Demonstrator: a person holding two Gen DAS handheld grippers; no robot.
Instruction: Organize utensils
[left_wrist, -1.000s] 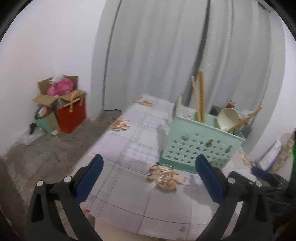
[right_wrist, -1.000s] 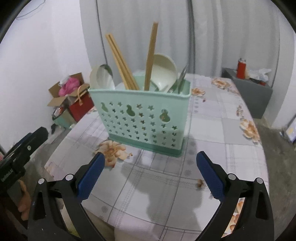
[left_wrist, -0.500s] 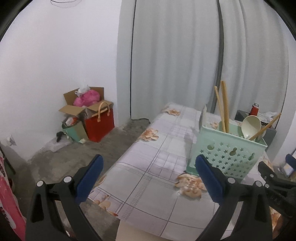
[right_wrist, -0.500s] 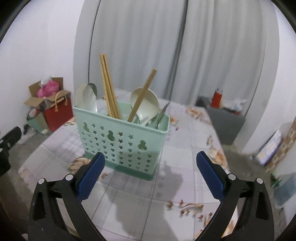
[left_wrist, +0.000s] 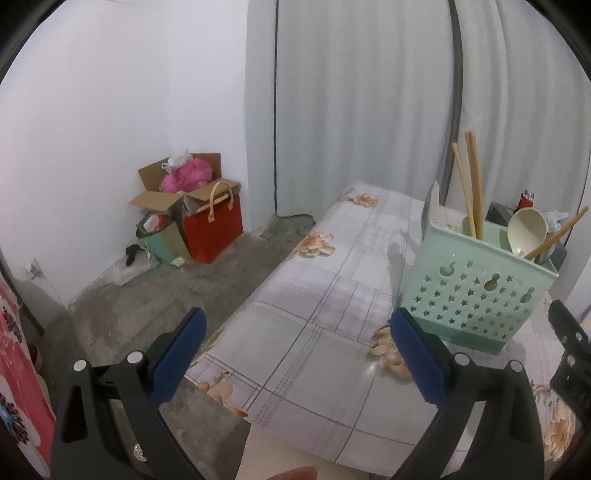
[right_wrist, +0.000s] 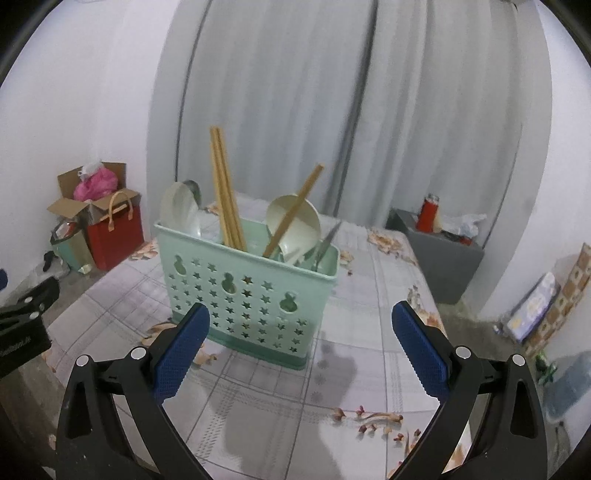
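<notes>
A mint green utensil basket (right_wrist: 251, 291) with star holes stands on the floral tablecloth (right_wrist: 369, 373). It holds wooden chopsticks (right_wrist: 225, 192), a cream ladle (right_wrist: 295, 218), a pale spoon (right_wrist: 181, 206) and metal utensils (right_wrist: 325, 243). My right gripper (right_wrist: 299, 339) is open and empty, held back in front of the basket. In the left wrist view the basket (left_wrist: 476, 291) is at the right. My left gripper (left_wrist: 295, 347) is open and empty over the table's near left edge.
A red bag (left_wrist: 214, 229) and cardboard boxes (left_wrist: 177, 188) stand on the concrete floor at the left wall. A grey cabinet (right_wrist: 439, 258) with a red bottle (right_wrist: 428, 214) stands behind the table. Curtains hang at the back.
Both grippers have pulled back and away from the basket, so it looks smaller and farther. The left view has swung left toward the floor. Both stay open.
</notes>
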